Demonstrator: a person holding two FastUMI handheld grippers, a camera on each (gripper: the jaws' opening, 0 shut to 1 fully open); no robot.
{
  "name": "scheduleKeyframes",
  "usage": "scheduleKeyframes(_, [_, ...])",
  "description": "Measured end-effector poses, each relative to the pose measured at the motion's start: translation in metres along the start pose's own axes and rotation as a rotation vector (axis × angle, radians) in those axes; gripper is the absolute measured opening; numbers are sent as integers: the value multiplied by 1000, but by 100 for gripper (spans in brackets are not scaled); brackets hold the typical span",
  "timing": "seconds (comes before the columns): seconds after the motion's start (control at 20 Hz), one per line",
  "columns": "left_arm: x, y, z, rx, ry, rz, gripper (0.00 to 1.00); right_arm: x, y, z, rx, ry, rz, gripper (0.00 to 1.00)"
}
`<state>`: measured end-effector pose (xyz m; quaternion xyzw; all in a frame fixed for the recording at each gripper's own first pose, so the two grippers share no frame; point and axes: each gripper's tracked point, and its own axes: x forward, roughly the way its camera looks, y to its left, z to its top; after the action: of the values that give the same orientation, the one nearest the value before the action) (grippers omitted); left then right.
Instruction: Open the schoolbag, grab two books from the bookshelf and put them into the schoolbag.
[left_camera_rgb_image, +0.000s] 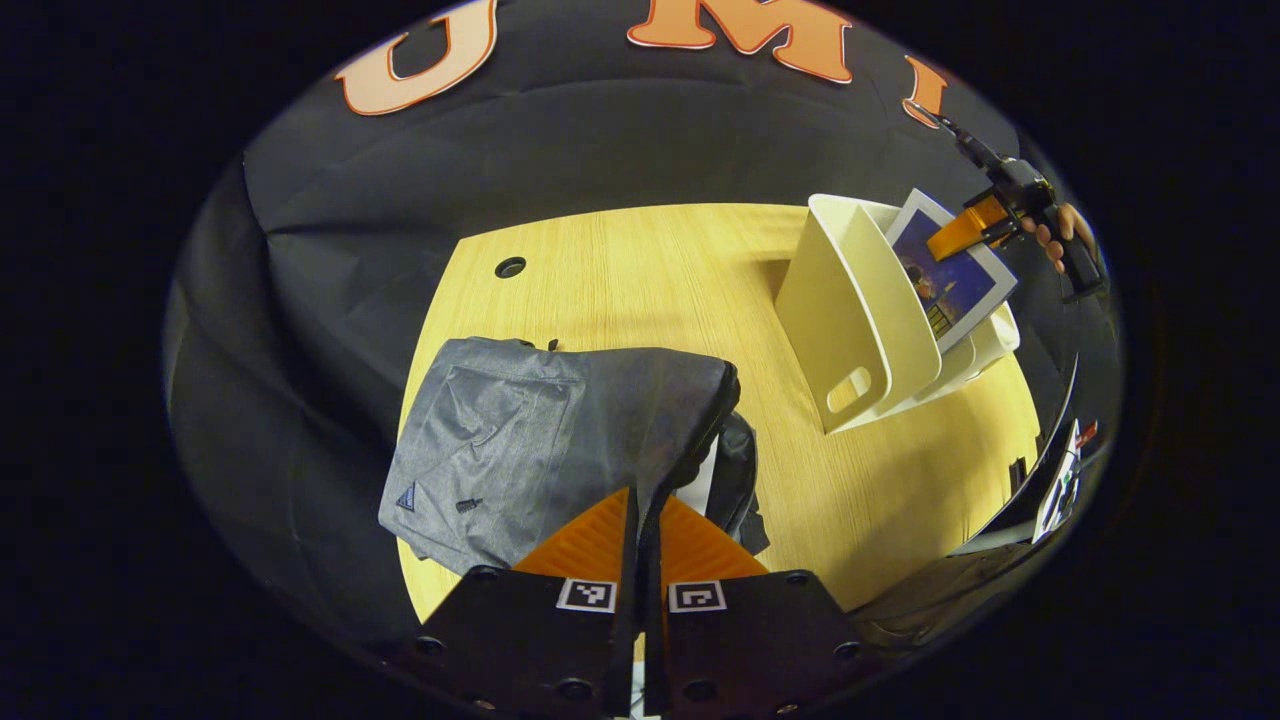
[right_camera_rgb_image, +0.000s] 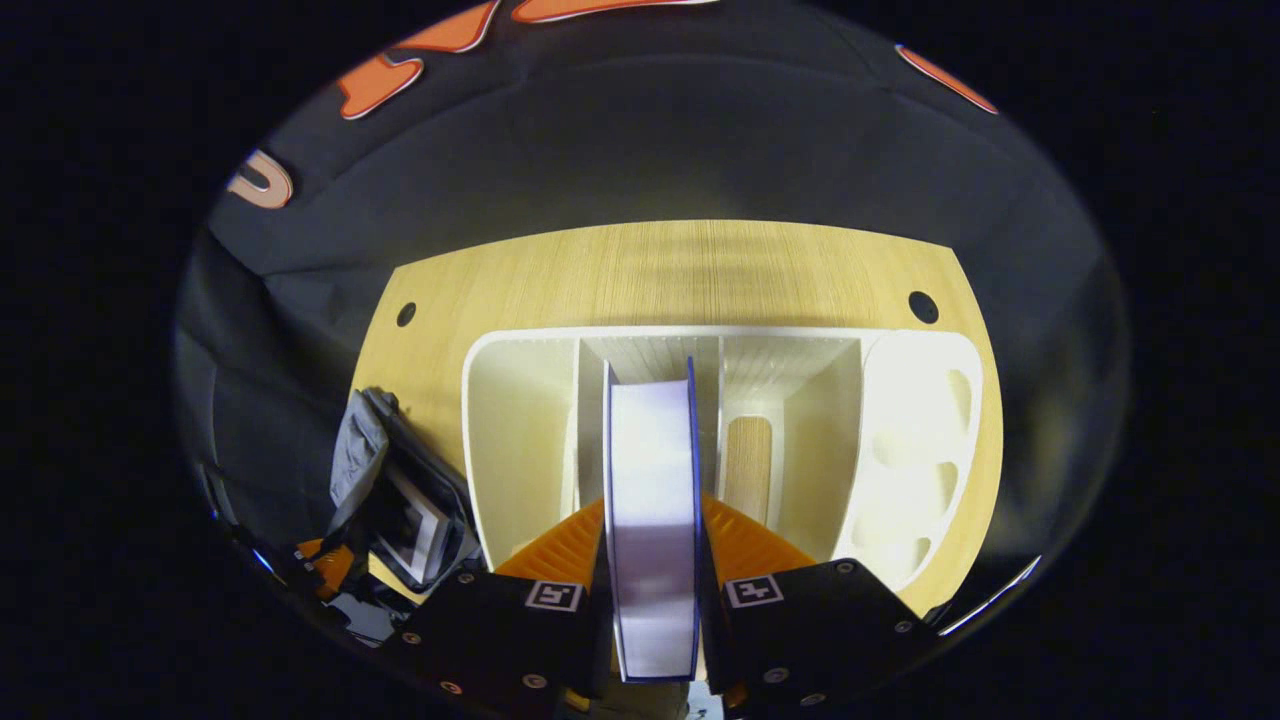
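Observation:
The grey schoolbag (left_camera_rgb_image: 540, 430) lies on the wooden table (left_camera_rgb_image: 640, 280). My left gripper (left_camera_rgb_image: 648, 525) is shut on the dark edge of the bag's opening and holds it up. A white book (right_camera_rgb_image: 415, 530) shows inside the open schoolbag (right_camera_rgb_image: 385, 470). The white bookshelf (left_camera_rgb_image: 860, 320) stands to the right. Above it a blue-covered book (left_camera_rgb_image: 950, 275) is tilted out of its slot, held by my right gripper (left_camera_rgb_image: 975, 225) with a hand (left_camera_rgb_image: 1060, 235) behind it. In the right gripper view the book (right_camera_rgb_image: 652, 480) stands edge-on between the orange fingers (right_camera_rgb_image: 560, 545), above the bookshelf (right_camera_rgb_image: 520, 420).
Round cable holes (left_camera_rgb_image: 510, 267) (right_camera_rgb_image: 923, 305) sit near the table's far edge. Flat dark and white items (left_camera_rgb_image: 1055, 480) lie off the table's right side. Bare wood stretches between the bag and the shelf.

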<state>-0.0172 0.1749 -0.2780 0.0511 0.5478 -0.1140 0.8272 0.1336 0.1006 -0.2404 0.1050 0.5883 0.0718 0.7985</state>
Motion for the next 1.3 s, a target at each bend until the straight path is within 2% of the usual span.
scheduleKeyframes(0.45, [-2,2,-2,55,-24,-73,5,-71,-6,-14,117,-124,-11,37])
scheduleKeyframes(0.75, [-4,7,-2,77,-44,-129,5,-112,5,-30,188,-198,2,37])
scheduleKeyframes(0.95, [-6,10,-2,115,-49,-165,5,-141,20,-43,244,-258,46,37])
scheduleKeyframes(1.3, [-9,16,-4,177,-62,-228,5,-161,57,-87,346,-306,136,37])
